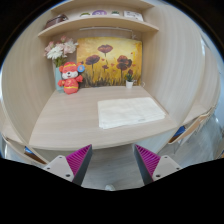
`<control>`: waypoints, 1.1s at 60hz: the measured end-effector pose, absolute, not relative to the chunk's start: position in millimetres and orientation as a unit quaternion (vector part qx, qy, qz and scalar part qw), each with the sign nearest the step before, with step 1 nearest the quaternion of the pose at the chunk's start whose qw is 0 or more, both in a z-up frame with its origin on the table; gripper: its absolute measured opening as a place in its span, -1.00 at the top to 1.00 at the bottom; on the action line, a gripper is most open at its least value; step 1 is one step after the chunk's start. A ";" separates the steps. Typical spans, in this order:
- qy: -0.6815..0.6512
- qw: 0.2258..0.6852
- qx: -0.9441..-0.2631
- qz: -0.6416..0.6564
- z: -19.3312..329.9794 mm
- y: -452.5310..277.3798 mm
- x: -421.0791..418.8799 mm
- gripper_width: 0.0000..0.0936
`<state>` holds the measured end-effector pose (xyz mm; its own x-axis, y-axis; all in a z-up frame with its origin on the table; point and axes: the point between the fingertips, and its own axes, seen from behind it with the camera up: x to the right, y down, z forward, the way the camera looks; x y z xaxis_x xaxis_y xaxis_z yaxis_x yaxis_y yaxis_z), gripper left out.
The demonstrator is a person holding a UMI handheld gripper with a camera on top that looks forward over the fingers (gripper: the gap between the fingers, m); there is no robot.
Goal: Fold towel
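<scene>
My gripper (113,162) hangs released over the near edge of the pale wooden counter (65,118), its magenta pads wide apart with nothing between them. The towel (131,111), a soft white rectangle, lies flat beyond my fingers, with nothing between us. Farther back an orange plush toy (69,77) sits before a flower painting (108,60), under a shelf (95,27).

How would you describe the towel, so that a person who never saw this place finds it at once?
Start at the pale wooden desk under the flower painting. The towel lies flat on the desk, beyond the open gripper and below the small potted plant. It is the only flat white cloth there; the orange stuffed toy stands upright.
</scene>
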<state>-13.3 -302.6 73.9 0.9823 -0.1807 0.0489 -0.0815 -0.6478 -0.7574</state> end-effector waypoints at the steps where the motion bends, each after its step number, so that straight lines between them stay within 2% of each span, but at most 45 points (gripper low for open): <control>1: 0.069 0.410 -0.908 -0.059 68.8 -294.8 -15.3 -0.82; 9: 0.047 0.393 -0.917 -0.050 41.1 -231.5 -27.2 -0.82; 23: 0.015 0.376 -0.925 -0.058 14.8 -117.8 -25.5 -0.79; 34: 0.008 0.362 -0.930 -0.071 -5.8 -74.8 -11.6 -0.61; 36: 0.005 0.354 -0.933 -0.068 -10.1 -74.7 -13.5 -0.55; 51: -0.043 0.382 -0.918 -0.094 -10.6 -65.0 -11.6 0.76; 57: -0.064 0.384 -0.915 -0.102 -10.7 -64.5 -11.7 0.79; 66: -0.052 0.365 -0.929 -0.027 1.9 -67.2 -19.1 0.81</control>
